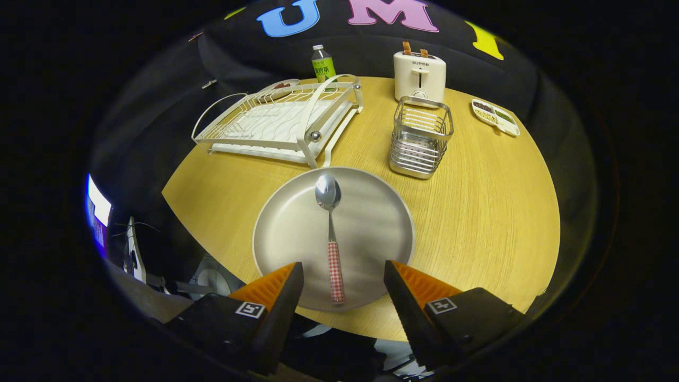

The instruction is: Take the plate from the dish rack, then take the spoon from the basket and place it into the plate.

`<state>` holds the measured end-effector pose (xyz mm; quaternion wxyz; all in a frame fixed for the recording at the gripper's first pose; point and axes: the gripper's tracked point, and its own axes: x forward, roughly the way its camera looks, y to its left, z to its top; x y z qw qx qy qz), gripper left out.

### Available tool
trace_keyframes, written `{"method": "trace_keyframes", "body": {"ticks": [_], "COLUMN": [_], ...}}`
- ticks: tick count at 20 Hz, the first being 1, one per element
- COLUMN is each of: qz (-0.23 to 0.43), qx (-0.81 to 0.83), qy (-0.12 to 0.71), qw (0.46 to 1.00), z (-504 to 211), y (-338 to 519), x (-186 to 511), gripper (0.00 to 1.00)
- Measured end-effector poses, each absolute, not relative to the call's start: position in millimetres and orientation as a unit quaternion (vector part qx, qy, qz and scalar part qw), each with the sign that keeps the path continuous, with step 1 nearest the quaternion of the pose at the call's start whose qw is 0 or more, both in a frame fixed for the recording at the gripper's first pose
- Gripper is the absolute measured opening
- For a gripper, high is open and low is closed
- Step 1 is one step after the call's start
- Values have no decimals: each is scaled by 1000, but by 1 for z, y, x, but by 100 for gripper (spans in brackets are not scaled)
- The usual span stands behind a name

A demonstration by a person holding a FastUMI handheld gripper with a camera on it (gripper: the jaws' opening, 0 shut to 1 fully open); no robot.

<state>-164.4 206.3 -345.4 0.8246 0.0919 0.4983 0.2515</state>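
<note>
The spoon (330, 233) already lies in the plate (286, 233) near the worktop's (477, 212) front edge, so the wide, empty claw (344, 276) need only back away.

Round wooden table (477, 212) — carries a plate (297, 233) nearest the fingers, a rack (276, 124) and basket (421, 138) beyond it, then bottle (322, 63), toaster (419, 77), a divided dish (496, 116) — at the far edge.

A red-and-white checked handle is seen on the shiny metal spoon (330, 228), laid in the round pale grey plate (289, 233) on the yellow wooden counter (477, 212).
</note>
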Motion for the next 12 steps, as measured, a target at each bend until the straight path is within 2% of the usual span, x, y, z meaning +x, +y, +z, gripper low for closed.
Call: {"method": "trace_keyframes", "body": {"ticks": [3, 12], "qz": [242, 218], "qx": [84, 86], "qy": [457, 330], "qw": [852, 914], "z": [-323, -216], "y": [192, 135], "x": [-145, -74], "gripper": [100, 99]}}
